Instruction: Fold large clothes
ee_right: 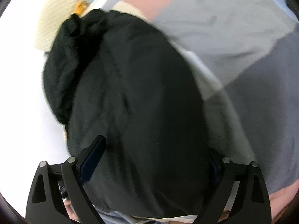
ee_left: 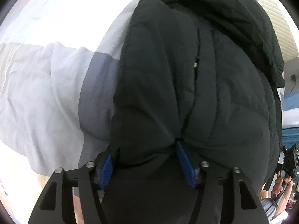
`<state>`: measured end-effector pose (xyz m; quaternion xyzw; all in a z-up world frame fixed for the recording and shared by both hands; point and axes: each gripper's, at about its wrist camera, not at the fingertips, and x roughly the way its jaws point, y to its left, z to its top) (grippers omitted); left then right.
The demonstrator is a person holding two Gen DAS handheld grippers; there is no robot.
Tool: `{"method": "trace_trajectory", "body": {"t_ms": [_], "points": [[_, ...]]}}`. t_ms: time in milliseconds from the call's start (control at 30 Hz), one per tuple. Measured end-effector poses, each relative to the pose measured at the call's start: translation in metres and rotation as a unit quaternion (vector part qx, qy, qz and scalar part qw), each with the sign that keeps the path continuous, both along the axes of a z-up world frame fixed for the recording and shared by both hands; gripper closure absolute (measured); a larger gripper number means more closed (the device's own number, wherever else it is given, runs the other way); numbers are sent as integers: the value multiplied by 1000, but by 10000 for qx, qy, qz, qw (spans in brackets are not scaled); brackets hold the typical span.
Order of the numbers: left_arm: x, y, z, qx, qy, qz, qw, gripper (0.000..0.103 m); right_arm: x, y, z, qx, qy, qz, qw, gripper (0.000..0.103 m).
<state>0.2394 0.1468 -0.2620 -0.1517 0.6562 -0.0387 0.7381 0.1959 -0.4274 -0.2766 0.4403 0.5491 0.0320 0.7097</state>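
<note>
In front of the left gripper: the left gripper point(ee_left: 143, 160) held a thick bunch of the black jacket point(ee_left: 186, 78); its blue pads point(ee_left: 185, 166) stood partly apart with the padded cloth pinched and bulging between them.
In front of the right gripper: the right gripper point(ee_right: 155, 160) had its fingers point(ee_right: 93, 156) spread wide, and the jacket point(ee_right: 130, 93) filled the whole gap; whether they pressed on the cloth or only straddled it could not be told through the blur.
Jacket: a dark quilted coat, bunched and rounded, lying on the bed cover and filling the middle of both views; a seam or zip line ran up its front in the left view.
Jacket's far end: a crumpled dark fold, perhaps a hood point(ee_right: 61, 59), sat at the end away from the grippers.
Containers: none could be made out in either view.
Surface: a patchwork bed cover point(ee_right: 224, 37) of grey, pale grey and pink blocks lay under and beside the jacket; in the left view it point(ee_left: 46, 93) showed as rumpled pale cloth to the left.
Beyond the jacket: a cream textured cloth point(ee_right: 61, 11) lay past the hood, with a small orange thing point(ee_right: 80, 7) touching its edge, too blurred to name.
Room: at the right rim of the left view, a hand point(ee_left: 280, 184) gripped a dark handle, with blue shapes behind it.
</note>
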Motion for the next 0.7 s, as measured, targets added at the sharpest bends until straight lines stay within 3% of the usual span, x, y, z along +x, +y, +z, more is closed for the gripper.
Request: {"method": "trace_trajectory", "body": {"t_ms": [133, 200, 267, 367, 433, 500, 533, 567, 700], "points": [[-4, 5, 6, -269, -55, 72, 9996, 57, -1, 2, 6, 29, -138, 87, 9999, 9], [-9, 25, 13, -688, -60, 293, 9972, 62, -3, -1, 6, 60, -119, 41, 9999, 9], [-11, 39, 13, -1227, -33, 543, 9909, 62, -5, -3, 2, 139, -82, -81, 9998, 9], [-13, 61, 7, -2029, 73, 968, 9744, 62, -7, -8, -1, 246, -63, -214, 9994, 9], [-13, 69, 0, -2334, 185, 1191, 9649, 56, -7, -9, -2, 245, -36, -242, 9994, 9], [-12, 69, -6, -2602, 265, 1302, 9564, 29, -6, -9, -3, 191, 26, -219, 9996, 9], [-11, 68, -7, -2679, 307, 1304, 9541, 23, -6, -9, -4, 158, 49, -204, 9997, 9], [-10, 65, -8, -2663, 333, 1272, 9549, 19, -5, -10, -4, 116, 78, -184, 9997, 9], [-3, 50, -13, -2150, 421, 985, 9707, 18, -3, -10, -4, 6, 111, -120, 9999, 9]]}}
